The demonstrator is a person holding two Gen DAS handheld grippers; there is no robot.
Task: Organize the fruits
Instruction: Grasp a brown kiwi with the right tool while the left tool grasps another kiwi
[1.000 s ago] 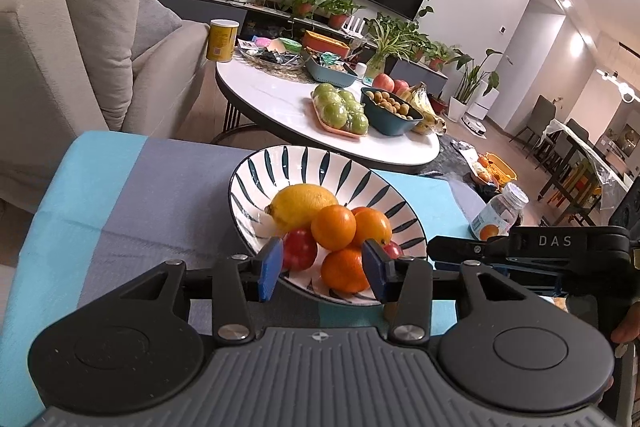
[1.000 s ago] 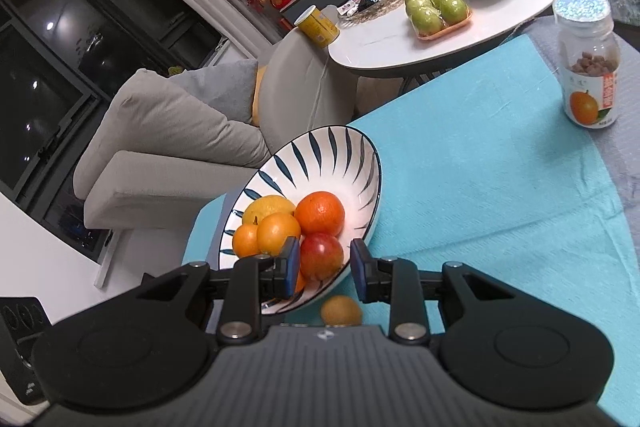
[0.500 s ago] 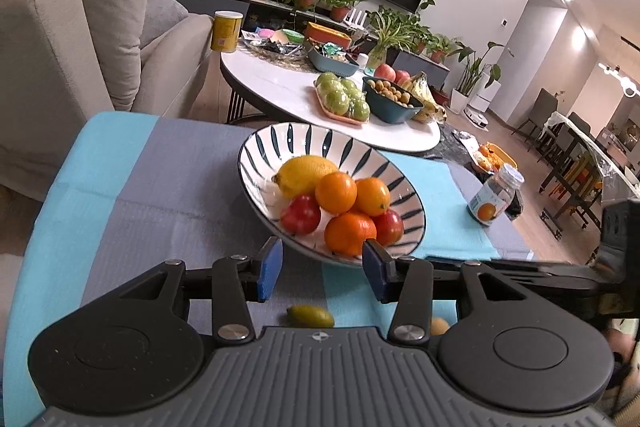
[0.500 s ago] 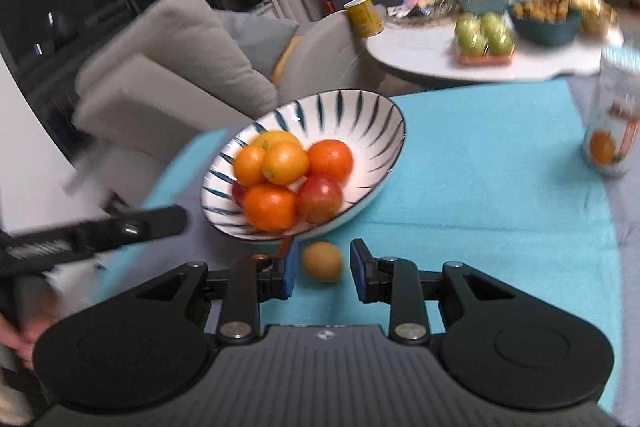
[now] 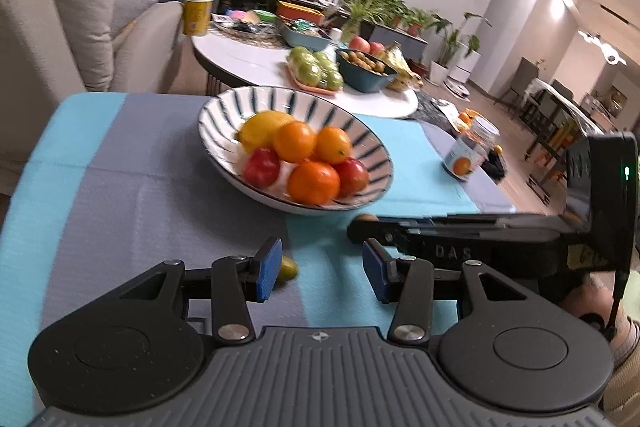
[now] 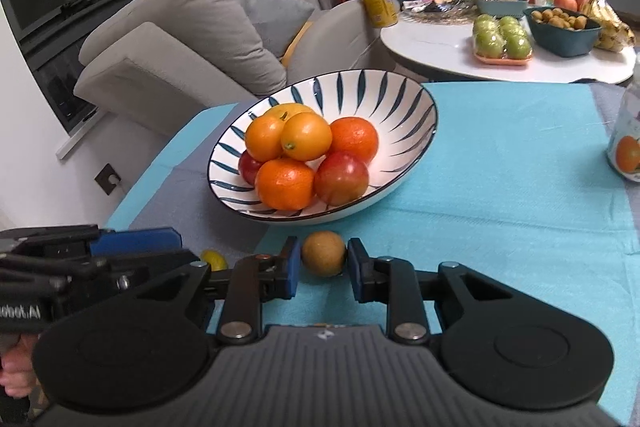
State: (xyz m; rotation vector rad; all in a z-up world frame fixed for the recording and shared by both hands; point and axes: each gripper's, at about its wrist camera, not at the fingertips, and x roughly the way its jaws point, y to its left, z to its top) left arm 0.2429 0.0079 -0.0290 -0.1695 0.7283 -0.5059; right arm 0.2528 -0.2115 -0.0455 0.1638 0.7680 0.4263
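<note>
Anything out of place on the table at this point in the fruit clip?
Yes: two small fruits lie loose on the cloth, outside the striped bowl. A brown round fruit sits between the open right tool's fingers; a small yellow-green fruit sits by the open left tool.

The left tongs [image 5: 322, 269] hung low over the table with blue pads spread wide and nothing between them, while the right tongs [image 6: 323, 265] reached across in front, pads parted narrowly, gripping nothing.
</note>
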